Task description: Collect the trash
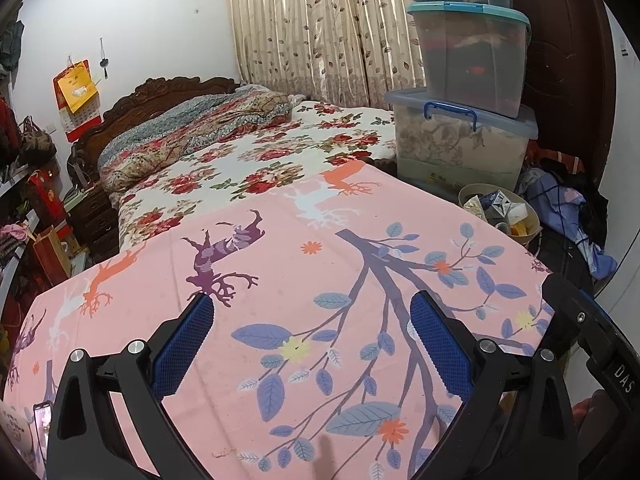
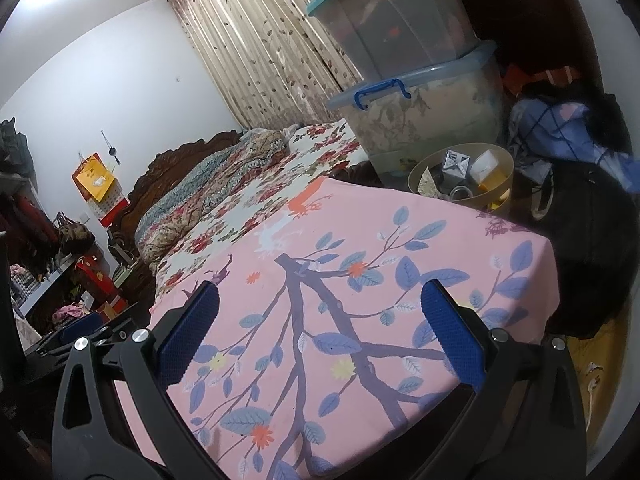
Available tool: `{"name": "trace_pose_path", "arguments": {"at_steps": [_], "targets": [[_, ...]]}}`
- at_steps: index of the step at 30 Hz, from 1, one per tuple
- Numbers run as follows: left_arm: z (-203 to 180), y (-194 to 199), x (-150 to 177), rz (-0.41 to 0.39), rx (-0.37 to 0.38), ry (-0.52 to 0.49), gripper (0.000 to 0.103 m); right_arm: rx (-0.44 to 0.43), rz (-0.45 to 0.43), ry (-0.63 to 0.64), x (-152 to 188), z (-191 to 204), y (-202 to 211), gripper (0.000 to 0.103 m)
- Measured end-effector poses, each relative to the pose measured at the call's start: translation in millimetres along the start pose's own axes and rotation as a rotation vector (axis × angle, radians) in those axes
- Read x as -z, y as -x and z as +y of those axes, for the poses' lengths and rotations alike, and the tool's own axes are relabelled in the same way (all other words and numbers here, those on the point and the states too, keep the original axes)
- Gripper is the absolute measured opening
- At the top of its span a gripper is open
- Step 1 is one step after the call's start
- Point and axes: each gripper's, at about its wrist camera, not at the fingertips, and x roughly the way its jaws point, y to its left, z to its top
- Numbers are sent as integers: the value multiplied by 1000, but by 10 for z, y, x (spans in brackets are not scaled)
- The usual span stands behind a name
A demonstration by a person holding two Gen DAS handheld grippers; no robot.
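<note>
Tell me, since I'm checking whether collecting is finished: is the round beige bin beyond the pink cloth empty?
No. In the right wrist view the beige bin holds several items, including a small grey box.

Three plastic storage boxes (image 1: 460,148) stand stacked. One beige waste bin (image 2: 502,196) holds trash, beside one pink tablecloth (image 1: 320,300)

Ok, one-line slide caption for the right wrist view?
Open right gripper over pink tablecloth, trash-filled bin beyond.

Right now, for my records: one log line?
left gripper open | right gripper open | bin holds trash | pink cloth bare
</note>
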Motion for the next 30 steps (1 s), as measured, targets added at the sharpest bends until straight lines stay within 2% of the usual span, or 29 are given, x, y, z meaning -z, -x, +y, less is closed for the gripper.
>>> {"name": "trace_pose_path", "arguments": {"at_steps": [30], "targets": [[3, -77, -1, 47, -15, -11, 95, -3, 10, -2, 24, 31, -7, 100]]}}
